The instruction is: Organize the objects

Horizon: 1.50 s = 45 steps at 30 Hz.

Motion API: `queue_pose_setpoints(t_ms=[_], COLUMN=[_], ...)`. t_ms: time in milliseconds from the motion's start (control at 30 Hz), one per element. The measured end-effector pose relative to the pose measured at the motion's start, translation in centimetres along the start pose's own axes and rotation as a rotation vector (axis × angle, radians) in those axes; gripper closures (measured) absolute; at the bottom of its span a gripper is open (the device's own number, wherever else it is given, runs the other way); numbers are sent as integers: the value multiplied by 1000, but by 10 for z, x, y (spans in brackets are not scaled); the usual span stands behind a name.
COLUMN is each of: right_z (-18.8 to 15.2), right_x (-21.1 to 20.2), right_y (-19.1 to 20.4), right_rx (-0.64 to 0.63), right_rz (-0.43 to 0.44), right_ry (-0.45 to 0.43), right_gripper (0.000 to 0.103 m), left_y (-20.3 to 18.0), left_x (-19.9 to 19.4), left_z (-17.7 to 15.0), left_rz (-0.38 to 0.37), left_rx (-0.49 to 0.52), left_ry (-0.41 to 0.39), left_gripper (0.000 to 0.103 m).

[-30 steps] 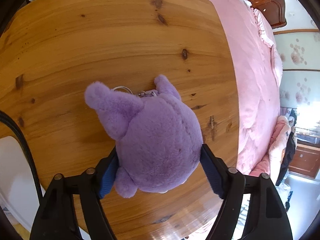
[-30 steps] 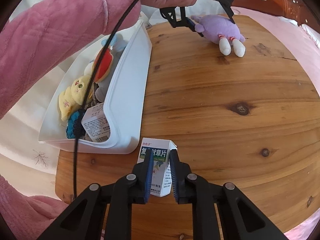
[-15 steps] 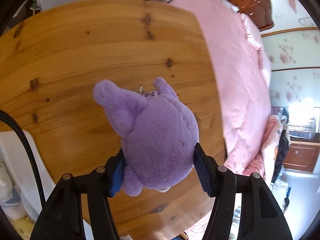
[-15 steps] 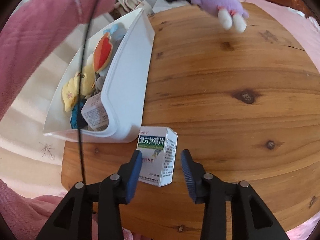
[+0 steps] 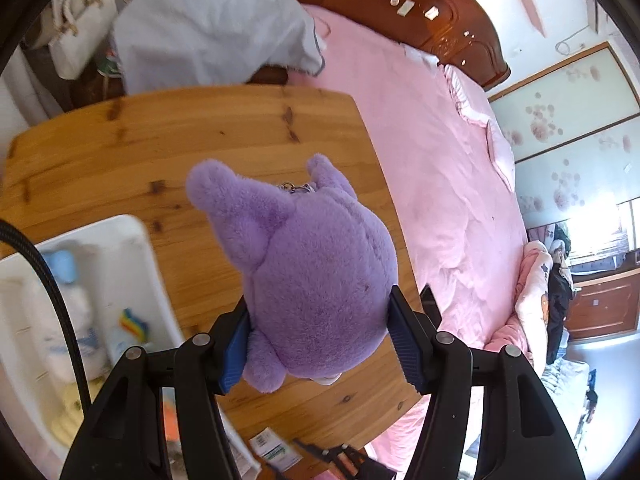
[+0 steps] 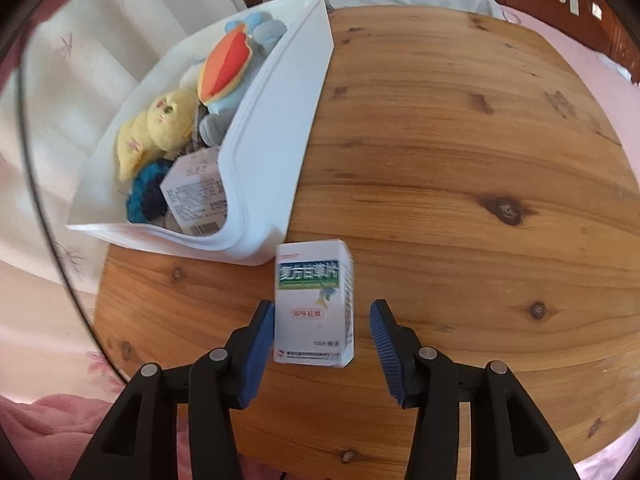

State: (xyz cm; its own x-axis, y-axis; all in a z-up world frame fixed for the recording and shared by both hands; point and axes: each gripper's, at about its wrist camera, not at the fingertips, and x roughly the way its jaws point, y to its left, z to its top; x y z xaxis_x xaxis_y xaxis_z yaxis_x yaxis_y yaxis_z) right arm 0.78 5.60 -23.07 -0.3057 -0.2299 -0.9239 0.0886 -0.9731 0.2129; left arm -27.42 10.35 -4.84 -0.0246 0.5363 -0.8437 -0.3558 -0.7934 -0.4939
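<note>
One bench [image 6: 460, 160], one white bin [image 6: 280, 128], one purple plush [image 5: 316, 280], one medicine box [image 6: 314, 304]. Left hand-held gripper [image 5: 320, 344] clamps plush, now lifted off bench. Right hand-held gripper [image 6: 318, 354] has just parted; box stands free between its jaws.

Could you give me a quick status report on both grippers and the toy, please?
Left gripper shut on purple plush toy, clear of the table. Right gripper open around medicine box. White bin nearby, nothing blocking.

Fluffy purple plush toy [image 5: 316, 280], glossy knotted wood table [image 6: 460, 160], smooth white plastic bin [image 6: 280, 92], matt cardboard box [image 6: 312, 308]
</note>
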Motion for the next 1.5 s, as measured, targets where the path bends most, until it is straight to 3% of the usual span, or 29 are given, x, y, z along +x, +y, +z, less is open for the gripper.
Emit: queue_pose_setpoints(t_ms=[67, 367, 900, 1267, 1500], right_z=[0, 0, 6, 27, 48], right_x=[0, -10, -44, -63, -68], right_y=[3, 16, 50, 75, 99], right_rx=[-13, -66, -178, -303, -377], right_rz=[-22, -83, -251, -323, -335], right_ry=[9, -9, -25, -24, -44], right_gripper=[65, 68, 68, 68, 68], left_y=[4, 37, 113, 146, 161], left_x=[-12, -61, -97, -91, -97], left_z=[-6, -47, -152, -192, -203], left_rz=[15, 95, 248, 230, 223], left_rx=[-2, -64, -197, -275, -322], left_ry=[-16, -69, 27, 58, 12], left_gripper=[38, 38, 38, 36, 35])
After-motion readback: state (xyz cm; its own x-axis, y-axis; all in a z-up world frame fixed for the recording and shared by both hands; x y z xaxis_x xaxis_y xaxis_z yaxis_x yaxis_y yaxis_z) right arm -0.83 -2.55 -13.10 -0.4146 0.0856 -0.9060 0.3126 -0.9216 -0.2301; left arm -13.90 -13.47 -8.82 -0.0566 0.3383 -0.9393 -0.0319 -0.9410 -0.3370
